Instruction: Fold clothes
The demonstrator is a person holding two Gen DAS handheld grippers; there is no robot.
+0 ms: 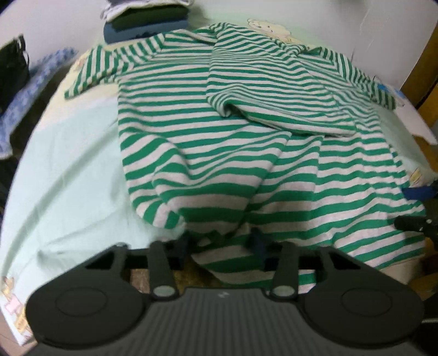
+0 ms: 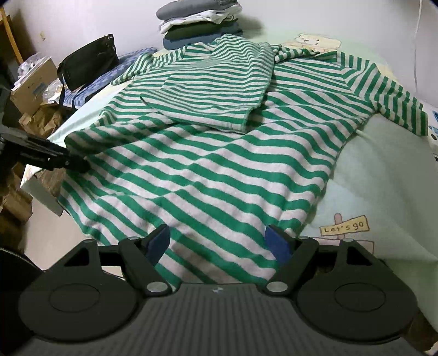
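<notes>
Two views | left wrist: left gripper (image 1: pixel 221 243) seemingly pinching striped shirt (image 1: pixel 219 153) hem at bed (image 1: pixel 68 164) edge | right wrist: right gripper (image 2: pixel 217 242) jaws apart over hem | clamp both corners before lifting.

a bed covered by a pale mint sheet (image 2: pixel 383 169) printed with a cartoon bear (image 2: pixel 312 41) and a "let's go" signpost (image 2: pixel 345 224) stands against a plain white wall (image 2: pixel 82 19); a blue patterned cloth (image 2: pixel 109 74) lies along its far left edge with a black bag (image 2: pixel 87 60) on it. left of the bed, cardboard boxes (image 2: pixel 32 82) sit piled on the floor; a wooden frame edge (image 1: pixel 429 54) shows at the far right; the light is soft and even.
</notes>
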